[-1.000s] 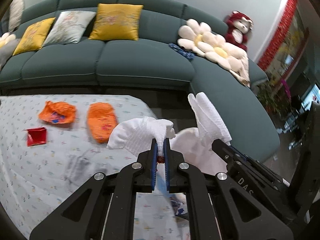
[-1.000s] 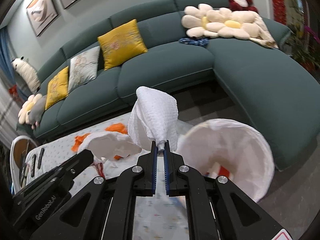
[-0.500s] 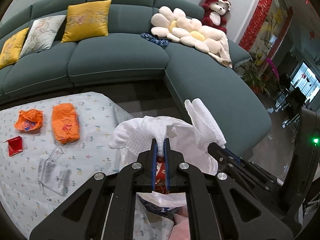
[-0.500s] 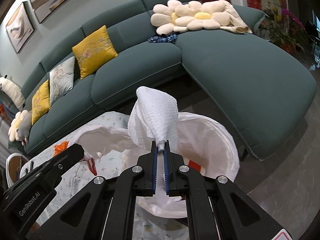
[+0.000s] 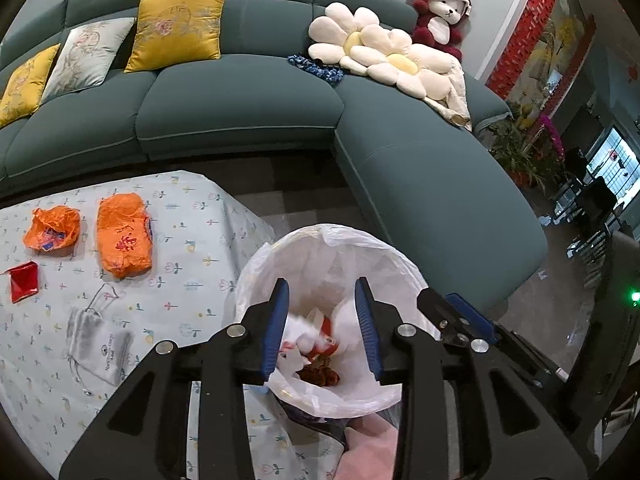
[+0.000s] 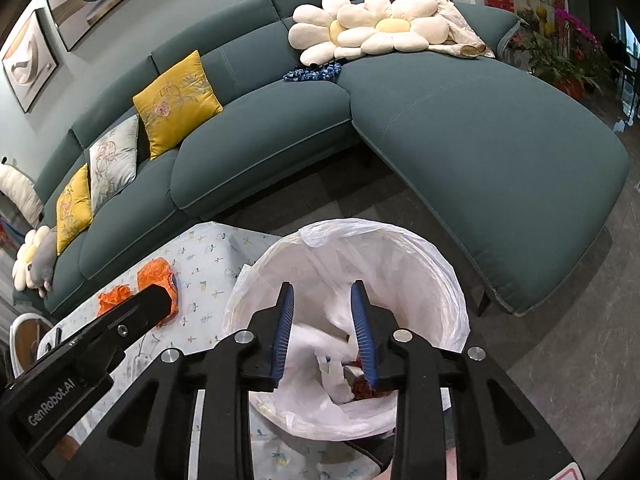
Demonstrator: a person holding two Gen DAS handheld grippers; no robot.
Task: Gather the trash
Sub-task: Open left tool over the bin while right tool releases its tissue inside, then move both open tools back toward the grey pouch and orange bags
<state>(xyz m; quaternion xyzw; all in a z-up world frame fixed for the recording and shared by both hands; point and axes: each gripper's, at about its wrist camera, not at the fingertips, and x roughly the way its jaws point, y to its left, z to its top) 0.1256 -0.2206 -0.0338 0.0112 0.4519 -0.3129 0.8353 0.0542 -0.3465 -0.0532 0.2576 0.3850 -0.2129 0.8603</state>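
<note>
A bin with a white liner [image 5: 332, 232] [image 6: 360, 224] stands beside the table, right under both grippers. My left gripper [image 5: 321, 292] hovers over its mouth, jaws opening, nothing pressed between the blue pads. A blurred white paper towel [image 5: 300, 330] lies below among red and brown scraps. My right gripper [image 6: 322, 292] is also above the bin, jaws opening and holding nothing, with a white towel [image 6: 320, 338] blurred inside the liner. Two crumpled orange bags [image 5: 124, 240] [image 5: 52, 228], a red wrapper [image 5: 24, 280] and a clear pouch [image 5: 100, 344] lie on the table.
The table has a floral cloth [image 5: 192, 216], and its corner touches the bin. A teal corner sofa [image 5: 240, 100] with cushions, flower pillows and a plush toy runs behind and to the right. Grey floor [image 6: 560, 320] lies between the bin and the sofa.
Both grippers were shut on white paper towels. Both have moved over the bin and opened, and the towels have dropped into the liner.
</note>
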